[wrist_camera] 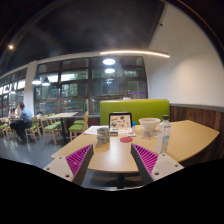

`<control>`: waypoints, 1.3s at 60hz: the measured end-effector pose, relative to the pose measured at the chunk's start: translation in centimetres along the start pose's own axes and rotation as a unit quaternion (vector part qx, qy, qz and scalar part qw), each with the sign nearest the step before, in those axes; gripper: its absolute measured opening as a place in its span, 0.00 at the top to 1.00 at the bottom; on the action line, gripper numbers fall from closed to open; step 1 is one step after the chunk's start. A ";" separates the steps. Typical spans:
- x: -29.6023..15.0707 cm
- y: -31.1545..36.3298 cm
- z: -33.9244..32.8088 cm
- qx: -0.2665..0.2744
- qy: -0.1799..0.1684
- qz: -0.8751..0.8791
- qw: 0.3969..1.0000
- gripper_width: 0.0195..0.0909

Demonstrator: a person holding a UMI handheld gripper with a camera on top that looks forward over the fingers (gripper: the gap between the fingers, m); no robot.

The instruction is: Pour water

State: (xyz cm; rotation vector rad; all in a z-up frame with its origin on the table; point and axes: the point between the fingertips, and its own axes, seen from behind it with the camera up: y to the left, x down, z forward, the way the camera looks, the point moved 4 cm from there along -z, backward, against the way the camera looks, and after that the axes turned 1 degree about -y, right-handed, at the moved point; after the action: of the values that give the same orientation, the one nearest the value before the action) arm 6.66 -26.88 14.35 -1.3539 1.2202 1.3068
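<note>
My gripper is held well back from a light wooden table, its fingers wide apart with nothing between them. The magenta pads show on both inner faces. On the table beyond the fingers stand a small patterned cup, a clear water bottle to the right, and a white bowl behind it. A flat red disc lies on the tabletop just beyond the fingers.
A framed card or tablet stands at the table's far side. A green bench seat backs the table. To the left are more tables with green chairs and a seated person by dark windows.
</note>
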 end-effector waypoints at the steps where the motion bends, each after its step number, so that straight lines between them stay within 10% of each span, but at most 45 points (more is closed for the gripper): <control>1: 0.0 -0.1 0.0 0.000 0.000 -0.002 1.000 0.10; 52: 0.5 -26.1 20.7 0.139 -0.037 -0.027 0.989 0.10; 55: 1.3 -26.6 22.0 0.147 -0.022 -0.016 0.989 0.49; 78: 0.8 -26.9 23.5 0.209 -0.056 -0.038 0.975 0.71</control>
State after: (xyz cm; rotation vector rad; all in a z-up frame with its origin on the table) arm 29.80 0.08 10.72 -1.0002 1.2656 0.9867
